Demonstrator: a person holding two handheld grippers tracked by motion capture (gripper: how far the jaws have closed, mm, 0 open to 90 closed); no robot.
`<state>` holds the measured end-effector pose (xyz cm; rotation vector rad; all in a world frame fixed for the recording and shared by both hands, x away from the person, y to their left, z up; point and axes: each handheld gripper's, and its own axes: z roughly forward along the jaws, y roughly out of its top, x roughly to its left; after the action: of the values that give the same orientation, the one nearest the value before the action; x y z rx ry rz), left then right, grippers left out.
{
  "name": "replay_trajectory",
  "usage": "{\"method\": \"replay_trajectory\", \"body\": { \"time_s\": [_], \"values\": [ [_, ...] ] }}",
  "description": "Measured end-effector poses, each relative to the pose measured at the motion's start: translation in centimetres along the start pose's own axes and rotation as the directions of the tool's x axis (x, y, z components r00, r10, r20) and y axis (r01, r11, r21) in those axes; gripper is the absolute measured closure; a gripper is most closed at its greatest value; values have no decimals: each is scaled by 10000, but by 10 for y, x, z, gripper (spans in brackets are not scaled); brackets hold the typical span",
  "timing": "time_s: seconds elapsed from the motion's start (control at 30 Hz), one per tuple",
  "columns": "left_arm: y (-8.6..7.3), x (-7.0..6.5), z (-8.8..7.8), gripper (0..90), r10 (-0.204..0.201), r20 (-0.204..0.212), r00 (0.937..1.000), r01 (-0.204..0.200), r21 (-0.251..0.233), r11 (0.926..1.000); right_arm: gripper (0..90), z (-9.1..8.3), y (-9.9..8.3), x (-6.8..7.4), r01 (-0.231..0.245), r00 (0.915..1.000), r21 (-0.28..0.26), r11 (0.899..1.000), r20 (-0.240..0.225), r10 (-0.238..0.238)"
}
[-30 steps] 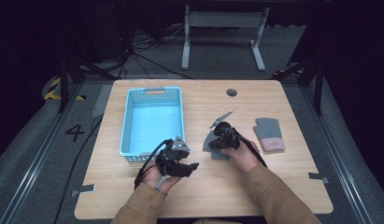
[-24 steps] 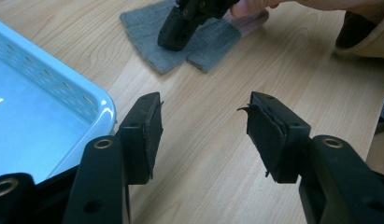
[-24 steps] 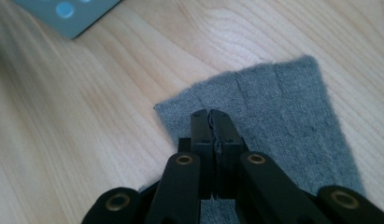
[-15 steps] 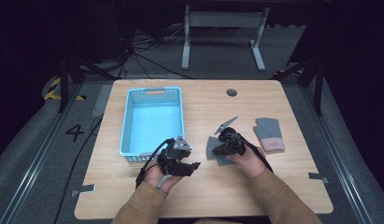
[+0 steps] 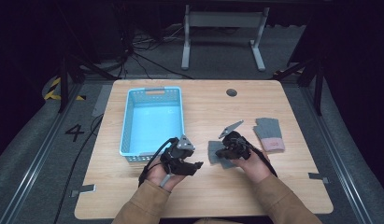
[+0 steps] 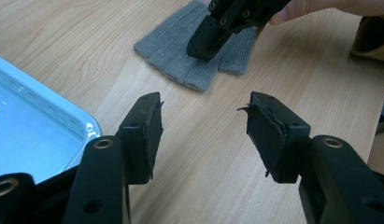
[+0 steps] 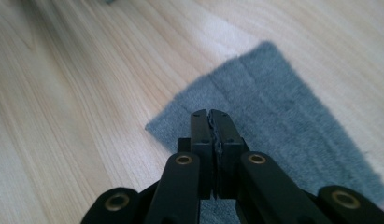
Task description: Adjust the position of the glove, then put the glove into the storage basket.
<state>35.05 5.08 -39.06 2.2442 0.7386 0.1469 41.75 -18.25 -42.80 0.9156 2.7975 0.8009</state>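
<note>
A grey knitted glove (image 5: 216, 151) lies flat on the wooden table (image 5: 203, 112), just right of the blue basket (image 5: 152, 119). The right gripper (image 7: 211, 113) rests over it, jaws pressed together with nothing visibly between them. The left gripper (image 6: 203, 119) hovers nearby, jaws half apart and empty. Soft, light and limp, the glove will likely sag when lifted; pinching an edge near the cuff looks safest.

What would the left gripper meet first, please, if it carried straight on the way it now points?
Probably the grey glove lying flat on the table, with the right gripper over it. The left gripper has open jaws with only bare wood between and ahead of them; depth is hard to judge.
</note>
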Motion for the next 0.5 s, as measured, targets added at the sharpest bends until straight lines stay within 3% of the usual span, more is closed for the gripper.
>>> {"method": "replay_trajectory", "body": {
  "time_s": [0.17, 0.33, 0.5],
  "values": [
    [1, 0, -1, 458, -26, -7, 10000, 26, -74, 10000, 804, -20, 0, 0, -39, 9998, -770, 9970, 185, 53],
    [2, -1, 0, 458, 13, 50, 10000, -13, -87, 10000, 755, -37, -4, -4, -175, 9991, -1147, 9932, 362, 218],
    [4, 0, 2, 458, 87, 89, 9999, -87, -38, 10000, 806, -53, -9, -10, -335, 9975, -1506, 9880, 564, 424]
  ]
}}
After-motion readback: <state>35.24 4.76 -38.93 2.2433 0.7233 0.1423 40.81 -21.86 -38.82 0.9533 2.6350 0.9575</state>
